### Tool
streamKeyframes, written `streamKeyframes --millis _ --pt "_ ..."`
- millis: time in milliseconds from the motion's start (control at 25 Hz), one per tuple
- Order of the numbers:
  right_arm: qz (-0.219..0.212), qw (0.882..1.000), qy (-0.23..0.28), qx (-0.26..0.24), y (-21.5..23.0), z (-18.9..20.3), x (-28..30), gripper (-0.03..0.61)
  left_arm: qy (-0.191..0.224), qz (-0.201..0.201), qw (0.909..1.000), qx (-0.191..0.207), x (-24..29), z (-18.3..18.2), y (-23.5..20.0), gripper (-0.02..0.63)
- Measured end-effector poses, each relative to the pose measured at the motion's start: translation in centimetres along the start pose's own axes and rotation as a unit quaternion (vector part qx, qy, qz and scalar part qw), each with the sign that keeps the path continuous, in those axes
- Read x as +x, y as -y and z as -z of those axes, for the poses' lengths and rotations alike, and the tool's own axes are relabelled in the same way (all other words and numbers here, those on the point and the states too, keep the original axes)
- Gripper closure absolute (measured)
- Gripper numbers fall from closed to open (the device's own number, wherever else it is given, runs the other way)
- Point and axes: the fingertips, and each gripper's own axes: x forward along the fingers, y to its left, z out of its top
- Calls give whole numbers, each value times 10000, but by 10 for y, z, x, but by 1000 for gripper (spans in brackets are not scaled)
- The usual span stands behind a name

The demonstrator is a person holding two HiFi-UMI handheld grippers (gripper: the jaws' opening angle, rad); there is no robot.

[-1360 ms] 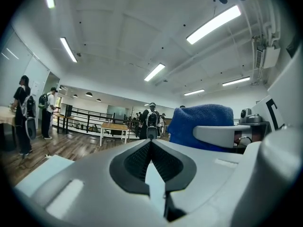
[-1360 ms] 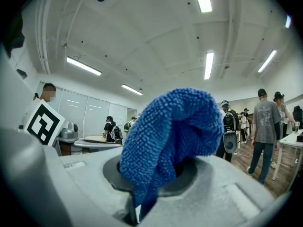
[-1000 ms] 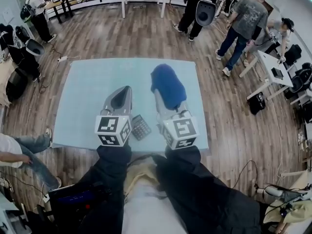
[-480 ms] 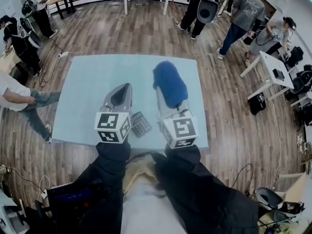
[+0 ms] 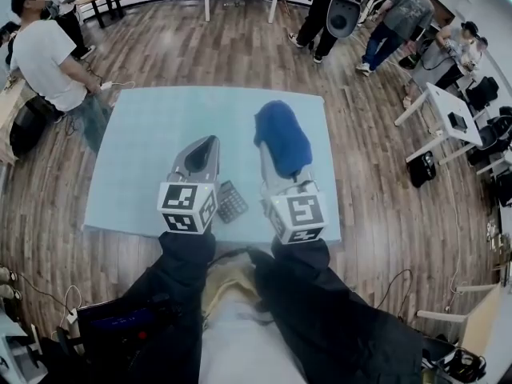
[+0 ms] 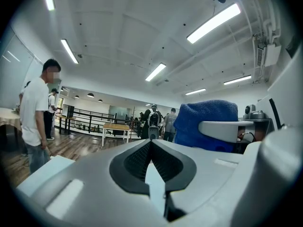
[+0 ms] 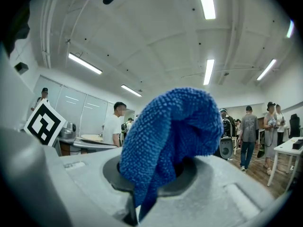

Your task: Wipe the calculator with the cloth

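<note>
I'm clamping cloth (image 7: 176,126) w/ R gripper (image 7: 156,176), L gripper (image 6: 152,161) pinched empty, so unpinned calculator (image 5: 232,202) btw them is risking sliding when wiped.

Cloth (image 5: 282,138) deep blue, nubbly looped pile. Calculator (image 5: 231,202) dark grey. Table (image 5: 144,150) plain pale blue. Left gripper (image 6: 150,145) and right gripper (image 7: 163,171) light grey; ribbed pads (image 6: 135,162) black. Marker cubes (image 5: 187,208) white with black square patterns. Sleeves (image 5: 184,278) black. Floor (image 5: 384,214) brown wood planking.

Bright, even light from ceiling strip lights (image 6: 214,23), strong fisheye bending at edges, dark vignetted corners
</note>
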Motion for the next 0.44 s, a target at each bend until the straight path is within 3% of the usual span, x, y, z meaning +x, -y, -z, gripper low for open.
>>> streamKeyframes --millis 440 --pt "-8 10000 54 6 0 0 -1 525 -56 -35 10000 -52 0 4 -3 615"
